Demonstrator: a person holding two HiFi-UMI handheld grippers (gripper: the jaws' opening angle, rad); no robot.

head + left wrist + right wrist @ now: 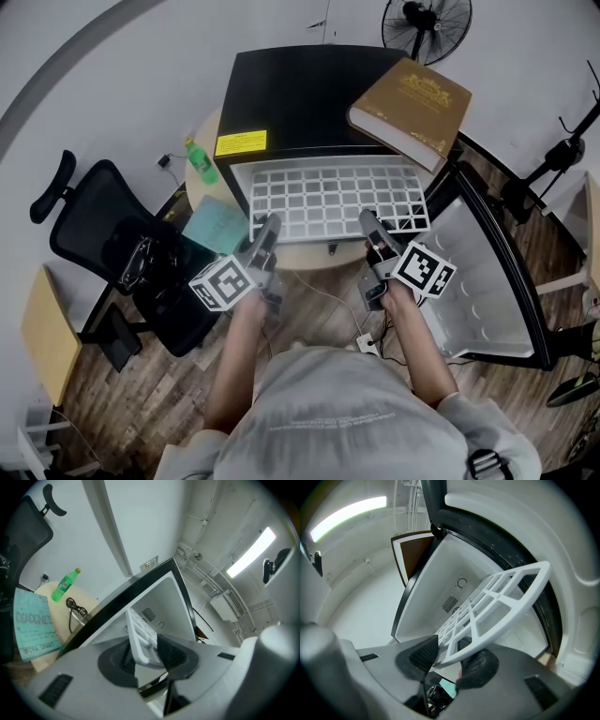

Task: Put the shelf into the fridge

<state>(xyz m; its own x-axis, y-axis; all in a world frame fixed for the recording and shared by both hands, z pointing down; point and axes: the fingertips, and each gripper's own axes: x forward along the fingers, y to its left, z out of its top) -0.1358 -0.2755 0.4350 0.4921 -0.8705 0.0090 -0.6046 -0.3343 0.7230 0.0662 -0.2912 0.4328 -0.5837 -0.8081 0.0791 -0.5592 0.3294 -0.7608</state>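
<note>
So the person has a gripper in each hand and both are on the front edge of the white grid shelf point(328, 197). The left gripper point(267, 225) is pinching the near left part of that edge: in the left gripper view the plastic rim sits right between the two dark pads with both pressed on it. Same deal with the right gripper point(370, 223) on the near right part, one pad above the rim and one below, clamped on the shelf. The shelf itself lies roughly flat, its far half already inside the opening of the black fridge point(291, 94) and its near half sticking out toward the person. The fridge door point(478, 281) hangs wide open on the right, white liner facing up. On top of the fridge there's a thick brown book point(412, 108), overhanging the front right corner a bit. The fridge sits on a round tan table point(300, 256), and to the left of it on that table are a green bottle point(200, 161), standing upright, and a teal booklet point(216, 225) lying flat. A black office chair point(112, 244) is off to the left on the wood floor, and a fan point(427, 23) is behind the fridge by the wall
</note>
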